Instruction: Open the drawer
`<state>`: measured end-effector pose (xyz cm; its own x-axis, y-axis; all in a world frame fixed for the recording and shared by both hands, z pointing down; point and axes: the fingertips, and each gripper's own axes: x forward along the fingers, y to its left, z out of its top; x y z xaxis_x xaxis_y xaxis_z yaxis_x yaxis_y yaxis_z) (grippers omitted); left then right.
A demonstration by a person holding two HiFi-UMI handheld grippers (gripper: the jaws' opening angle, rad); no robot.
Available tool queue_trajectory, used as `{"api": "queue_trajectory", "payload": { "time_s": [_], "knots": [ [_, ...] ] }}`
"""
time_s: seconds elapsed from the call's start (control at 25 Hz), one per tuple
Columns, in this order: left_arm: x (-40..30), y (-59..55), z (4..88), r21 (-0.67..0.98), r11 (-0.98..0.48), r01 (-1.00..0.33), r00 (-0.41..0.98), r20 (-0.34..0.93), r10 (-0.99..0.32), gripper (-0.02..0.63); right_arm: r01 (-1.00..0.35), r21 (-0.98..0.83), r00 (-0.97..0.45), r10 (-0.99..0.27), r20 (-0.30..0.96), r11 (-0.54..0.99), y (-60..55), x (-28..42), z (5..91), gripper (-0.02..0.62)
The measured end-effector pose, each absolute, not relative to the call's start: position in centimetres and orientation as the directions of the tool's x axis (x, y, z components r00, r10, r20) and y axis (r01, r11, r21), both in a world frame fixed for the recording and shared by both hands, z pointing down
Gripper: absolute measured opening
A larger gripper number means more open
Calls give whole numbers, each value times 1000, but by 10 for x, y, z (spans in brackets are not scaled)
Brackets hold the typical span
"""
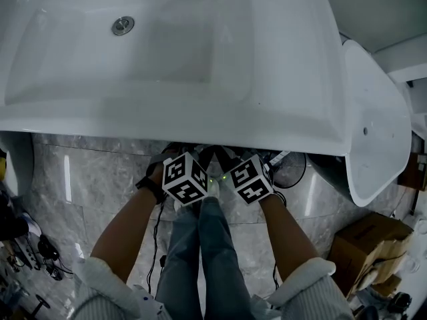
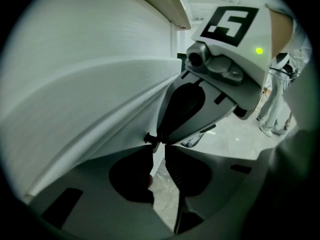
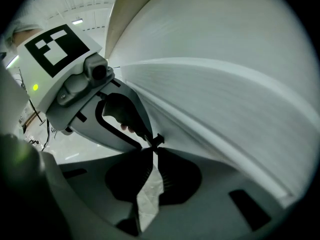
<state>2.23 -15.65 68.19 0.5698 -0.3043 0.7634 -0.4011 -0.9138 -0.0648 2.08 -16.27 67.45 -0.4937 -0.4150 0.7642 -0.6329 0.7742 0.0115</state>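
One smooth white drawer front (image 2: 85, 99) sits beneath the basin (image 1: 200, 112).

Head view: dim, cool cast. White basin (image 1: 200, 79) lit evenly from above, soft sheen, deep shadow under front edge. Streaky glare on marble floor (image 1: 80, 179). Gripper views: heavy fisheye bending, black vignette in corners, near surfaces soft, lower foreground in shadow. Green indicator light (image 2: 259, 50) glows.
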Motion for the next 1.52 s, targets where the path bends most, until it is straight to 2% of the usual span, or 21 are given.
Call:
{"api": "queue_trajectory", "payload": {
  "time_s": [1.52],
  "knots": [
    [14, -101, 682, 1, -885, -466, 547, 787, -287, 80, -702, -64, -474, -398, 785, 710, -106, 17, 676, 26]
  ]
}}
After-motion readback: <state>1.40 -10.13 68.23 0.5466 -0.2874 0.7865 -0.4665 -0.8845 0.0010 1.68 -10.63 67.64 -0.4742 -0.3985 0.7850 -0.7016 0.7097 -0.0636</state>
